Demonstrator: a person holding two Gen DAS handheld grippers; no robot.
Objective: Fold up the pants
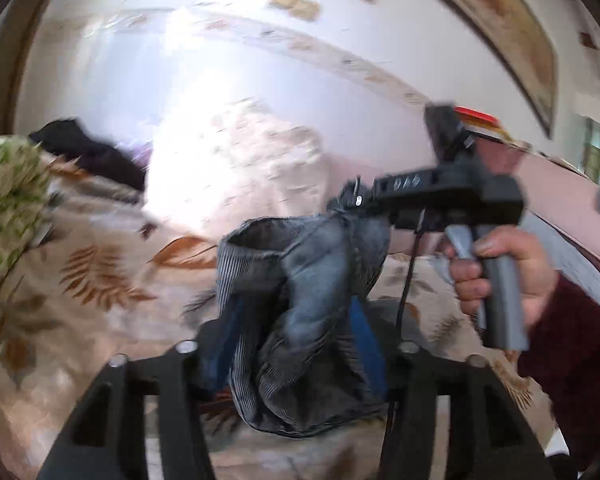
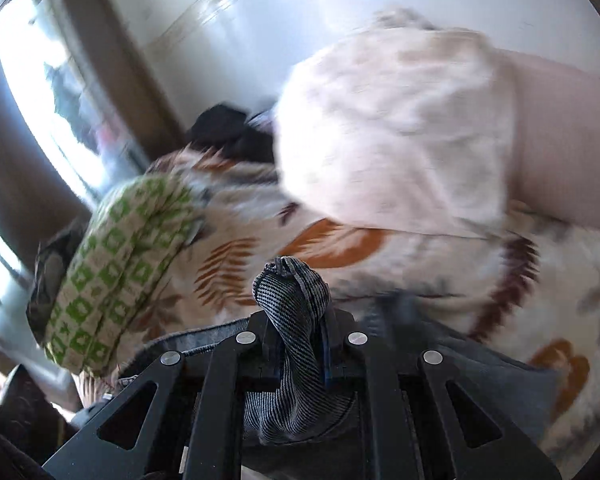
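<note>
Cream bedspread with rust-brown leaf print (image 2: pixel 452 280) covers bed. White patterned pillow (image 2: pixel 396 140) at its head. Green-and-cream checked cushion (image 2: pixel 116 276) near pillow, left. Black garment (image 1: pixel 88 148) lies beyond cushion, touching pillow.

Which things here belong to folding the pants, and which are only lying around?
For the job: jeans, right gripper shut on them, left gripper.
Lying about: green-patterned pillow, white pillow, black garment, leaf-print bedspread.
</note>
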